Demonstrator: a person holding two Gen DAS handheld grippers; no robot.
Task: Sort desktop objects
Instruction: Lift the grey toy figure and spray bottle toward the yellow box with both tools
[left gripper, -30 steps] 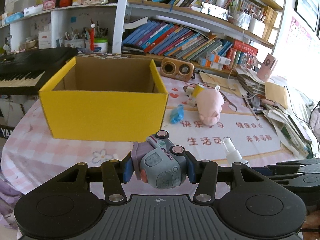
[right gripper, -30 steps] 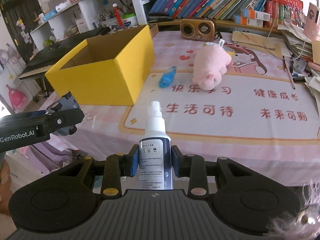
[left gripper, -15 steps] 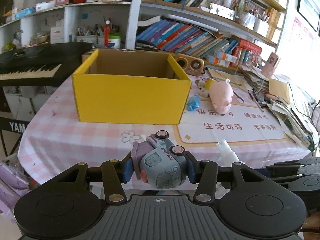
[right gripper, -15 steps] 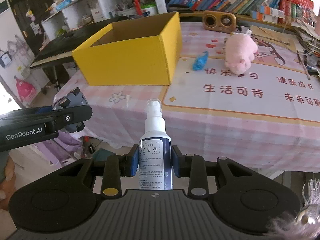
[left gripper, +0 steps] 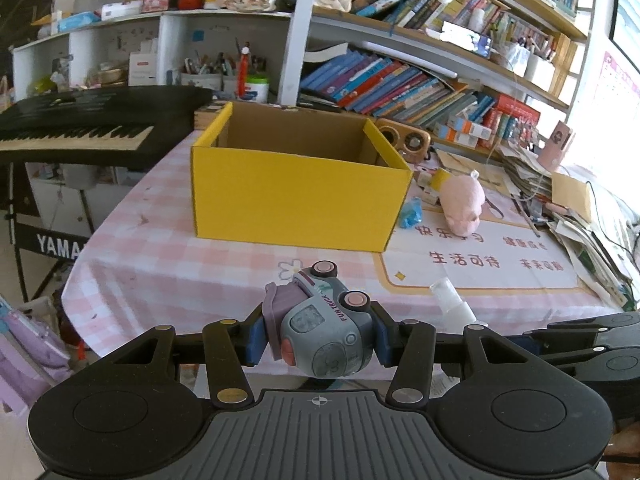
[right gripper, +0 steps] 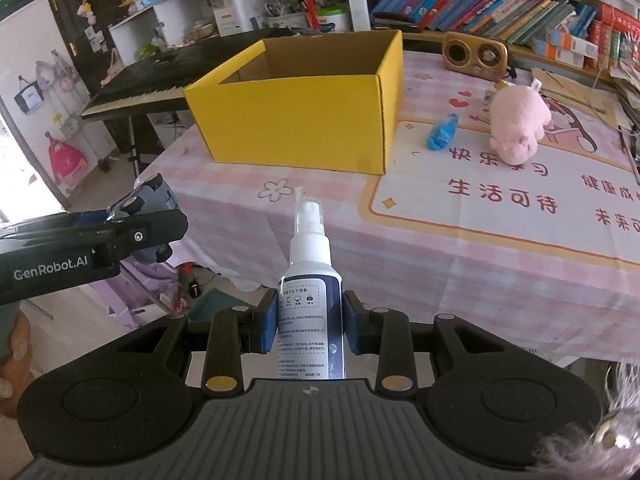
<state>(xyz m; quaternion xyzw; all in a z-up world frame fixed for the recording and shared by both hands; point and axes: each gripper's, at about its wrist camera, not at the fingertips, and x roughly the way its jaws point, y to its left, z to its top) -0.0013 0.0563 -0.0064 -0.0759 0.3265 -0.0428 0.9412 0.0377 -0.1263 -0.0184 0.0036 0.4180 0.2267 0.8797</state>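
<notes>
Two grippers off the desk (right gripper: 400, 240) edge: left gripper (left gripper: 318, 338) jaws grasp toy truck (left gripper: 324, 334); right gripper (right gripper: 310, 326) jaws grasp spray bottle (right gripper: 311, 280); one yellow box (left gripper: 296, 204) open-topped.

A: What is showing at frame centre?
B: A yellow cardboard box (left gripper: 298, 204) is sitting on a pink-and-white checked tablecloth (left gripper: 168, 256).
A: And lower down?
B: A grey-and-mauve toy truck (left gripper: 320, 330) and a white spray bottle (right gripper: 311, 280) with a navy label are showing.

grey toy truck (left gripper: 320, 332) on its side; white spray bottle (right gripper: 311, 296) upright; yellow box (left gripper: 296, 196) open.
</notes>
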